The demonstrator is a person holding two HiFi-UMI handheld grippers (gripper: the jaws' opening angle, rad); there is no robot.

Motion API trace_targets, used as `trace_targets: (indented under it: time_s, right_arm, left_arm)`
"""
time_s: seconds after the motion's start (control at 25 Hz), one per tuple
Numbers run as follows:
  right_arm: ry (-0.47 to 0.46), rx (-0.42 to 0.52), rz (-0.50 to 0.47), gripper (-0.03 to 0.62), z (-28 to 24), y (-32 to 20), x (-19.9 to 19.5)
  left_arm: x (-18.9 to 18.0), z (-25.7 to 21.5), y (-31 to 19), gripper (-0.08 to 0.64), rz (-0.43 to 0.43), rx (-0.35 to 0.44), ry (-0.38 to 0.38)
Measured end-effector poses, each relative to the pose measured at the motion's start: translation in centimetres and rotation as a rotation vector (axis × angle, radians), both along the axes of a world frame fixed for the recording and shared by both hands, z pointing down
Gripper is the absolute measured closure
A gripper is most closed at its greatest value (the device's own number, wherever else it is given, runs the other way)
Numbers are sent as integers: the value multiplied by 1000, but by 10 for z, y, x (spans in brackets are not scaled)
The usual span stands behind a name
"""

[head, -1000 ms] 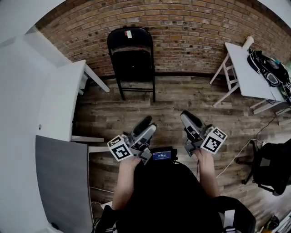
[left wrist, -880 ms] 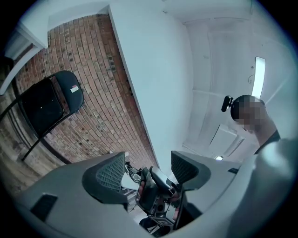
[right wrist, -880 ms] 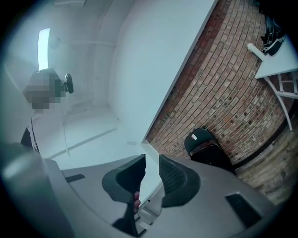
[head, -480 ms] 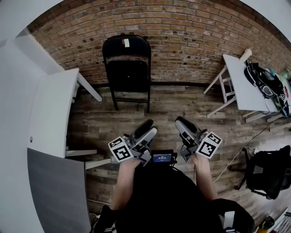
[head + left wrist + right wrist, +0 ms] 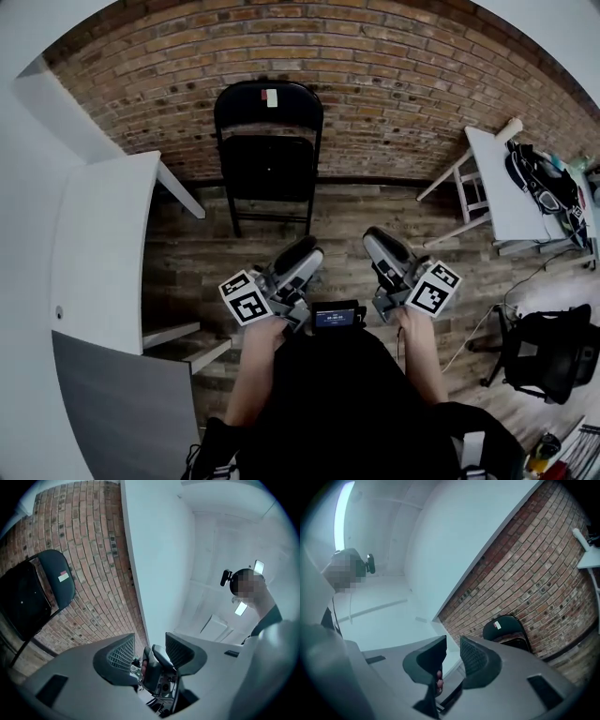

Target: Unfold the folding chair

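While your left gripper (image 5: 149,643) has just been narrowing its jaws, nothing sits between them and they stand apart. Your right gripper (image 5: 453,652) shows a slim gap, also empty. The folding chair (image 5: 269,141) leans folded against the brick wall (image 5: 403,84), well ahead of both grippers but nearer than a second ago.

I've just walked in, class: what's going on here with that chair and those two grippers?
A person holds a gripper in each hand, facing a black folding chair that stands folded against the brick wall. Neither gripper touches it yet. The jaws of the left gripper have just been closing, with nothing between them. Those of the right gripper stand slightly apart, also empty.
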State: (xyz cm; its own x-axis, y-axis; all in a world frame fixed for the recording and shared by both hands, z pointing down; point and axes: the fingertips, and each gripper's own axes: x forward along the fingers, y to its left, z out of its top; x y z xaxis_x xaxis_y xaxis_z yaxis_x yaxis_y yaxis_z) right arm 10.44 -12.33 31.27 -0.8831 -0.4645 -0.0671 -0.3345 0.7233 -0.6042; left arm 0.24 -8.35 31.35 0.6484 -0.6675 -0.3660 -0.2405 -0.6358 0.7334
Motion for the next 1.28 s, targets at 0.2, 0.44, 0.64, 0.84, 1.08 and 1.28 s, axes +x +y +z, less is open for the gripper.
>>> trace_targets:
  time_s: [0.2, 0.44, 0.64, 0.84, 1.08, 1.28]
  right_arm:
    - [28, -5, -1, 517, 3, -16, -26]
    - [6, -26, -8, 517, 16, -45, -35]
    - [-29, -47, -59, 516, 22, -90, -45]
    - [-63, -58, -112, 517, 20, -145, -46]
    - [-86, -67, -156, 517, 20, -196, -30]
    - [-106, -103, -180, 517, 31, -221, -14]
  left_arm:
    - [-30, 9, -18, 411, 8, -24, 13]
    - [-43, 25, -45, 456, -23, -80, 10]
    - [-52, 22, -81, 373, -56, -106, 32]
    - [-47, 16, -128, 359, -97, -132, 7]
    - [-23, 11, -175, 360, -83, -109, -1]
    - [-3, 17, -196, 428, -92, -115, -54]
